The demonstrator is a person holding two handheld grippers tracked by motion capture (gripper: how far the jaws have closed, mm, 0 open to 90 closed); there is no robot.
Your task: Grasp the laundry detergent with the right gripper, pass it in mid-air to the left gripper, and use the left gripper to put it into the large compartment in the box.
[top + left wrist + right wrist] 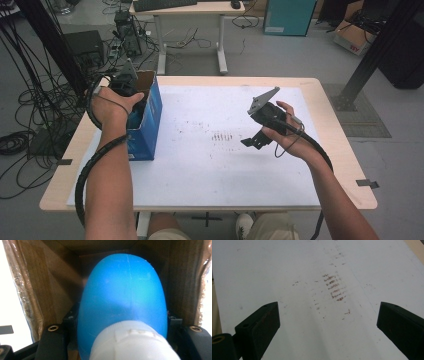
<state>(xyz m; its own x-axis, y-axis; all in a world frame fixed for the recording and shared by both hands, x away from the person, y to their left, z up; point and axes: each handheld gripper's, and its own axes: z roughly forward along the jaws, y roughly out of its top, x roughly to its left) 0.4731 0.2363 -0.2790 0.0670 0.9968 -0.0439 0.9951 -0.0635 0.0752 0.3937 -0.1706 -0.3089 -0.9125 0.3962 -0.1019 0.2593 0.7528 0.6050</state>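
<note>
Left gripper: gripper (131, 95) held over the open top of a blue carton (150, 120) at the left edge of the tabletop (210, 175), pointing down into it; its jaws are closed on a blue bottle (123, 297).
Bottle: blue body with a white cap (132, 342) nearest the camera, lying between brown cardboard walls (60, 282) inside the carton.
Right gripper: gripper (257, 141) held above the middle of the white sheet, jaws wide apart with nothing between them.
Surroundings: white sheet covering most of the wooden tabletop; a patch of reddish-brown smudges (334, 286) ahead of the right gripper's jaws; carton well apart from the right gripper.
Beyond the tabletop: second desk (187, 7) with a keyboard, a teal box (289, 17), a cardboard box (352, 36), tangled cables (30, 115) on the floor at left.
In the way: carton walls close around the bottle on both sides.
Writing: pale print on the carton's blue side, too small to read.
Hidden: bottle's lower end and the carton's floor are out of sight; left jaws mostly covered by the bottle.
</note>
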